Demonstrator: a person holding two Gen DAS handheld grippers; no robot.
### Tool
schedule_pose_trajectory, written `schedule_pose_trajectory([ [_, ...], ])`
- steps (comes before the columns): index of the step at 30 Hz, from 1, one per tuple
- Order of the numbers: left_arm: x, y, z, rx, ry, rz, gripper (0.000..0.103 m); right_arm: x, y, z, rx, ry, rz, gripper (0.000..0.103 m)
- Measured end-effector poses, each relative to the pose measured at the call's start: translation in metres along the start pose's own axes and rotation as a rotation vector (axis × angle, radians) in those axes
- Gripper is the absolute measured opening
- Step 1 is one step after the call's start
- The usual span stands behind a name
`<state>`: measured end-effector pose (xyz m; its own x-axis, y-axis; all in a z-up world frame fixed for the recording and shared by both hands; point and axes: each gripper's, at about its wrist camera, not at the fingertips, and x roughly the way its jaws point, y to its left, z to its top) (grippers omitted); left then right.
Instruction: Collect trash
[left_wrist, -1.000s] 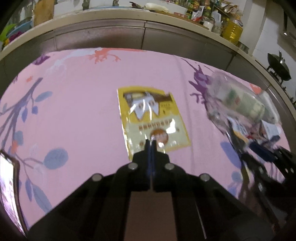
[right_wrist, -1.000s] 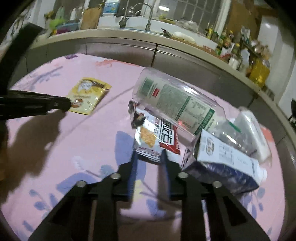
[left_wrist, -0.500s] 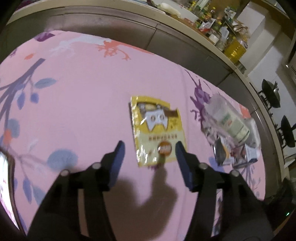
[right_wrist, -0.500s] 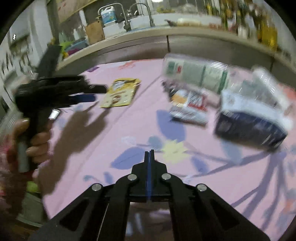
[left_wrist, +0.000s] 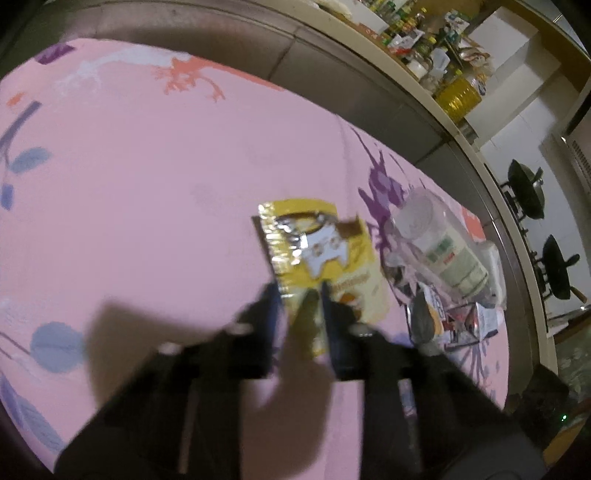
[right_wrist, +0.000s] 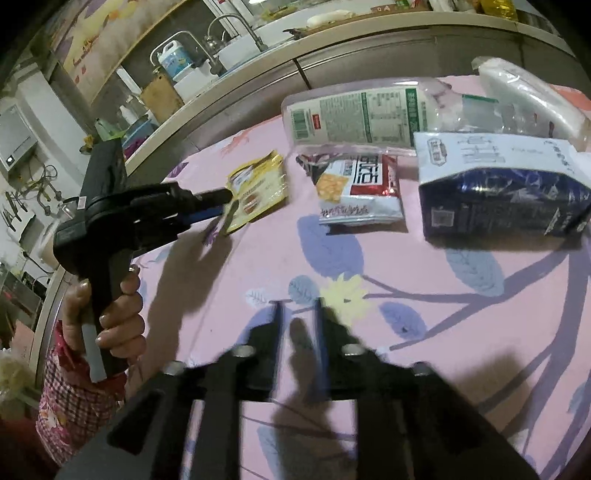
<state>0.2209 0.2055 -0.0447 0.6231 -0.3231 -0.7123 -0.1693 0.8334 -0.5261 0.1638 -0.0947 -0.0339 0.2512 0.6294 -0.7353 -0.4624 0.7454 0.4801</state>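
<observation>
left gripper (right_wrist: 225, 201) pinched the yellow sachet's (left_wrist: 325, 254) near edge on the pink cloth (left_wrist: 147, 184); thin, light, floppy foil, edge grip seemed best. right gripper (right_wrist: 297, 314) was opening, nothing between.

Dim indoor light from above and behind casts broad, soft-edged shadows of both tools forward across the pink floral tablecloth (left_wrist: 155, 192). Motion blur smears the black left gripper (left_wrist: 300, 295) and the crinkled yellow foil sachet (left_wrist: 325, 258), whose top edge throws back white glare. The black right gripper (right_wrist: 298, 306) is likewise blurred, while the white-and-navy carton (right_wrist: 502, 184) stays fairly sharp. Fisheye distortion bends the grey countertop edge (right_wrist: 332, 48); corners fall to black.
</observation>
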Motion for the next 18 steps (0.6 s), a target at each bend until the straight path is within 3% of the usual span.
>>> schedule_pose_trajectory([
  [2, 0.0, -0.005, -0.005, 0.011, -0.005, -0.009, 0.001, 0.0, 0.005, 0.0, -0.015, -0.008, -0.004, 0.048],
  [3, -0.001, -0.006, -0.007, 0.017, -0.011, -0.011, 0.0, -0.001, 0.008, 0.0, -0.029, -0.013, -0.019, 0.05],
  [11, -0.021, -0.006, -0.025, -0.01, -0.043, -0.064, 0.0, -0.001, 0.014, 0.013, -0.162, -0.052, -0.141, 0.05],
  [18, -0.032, -0.009, -0.042, -0.013, -0.043, -0.097, 0.0, 0.011, 0.025, 0.037, -0.425, -0.076, -0.331, 0.049],
])
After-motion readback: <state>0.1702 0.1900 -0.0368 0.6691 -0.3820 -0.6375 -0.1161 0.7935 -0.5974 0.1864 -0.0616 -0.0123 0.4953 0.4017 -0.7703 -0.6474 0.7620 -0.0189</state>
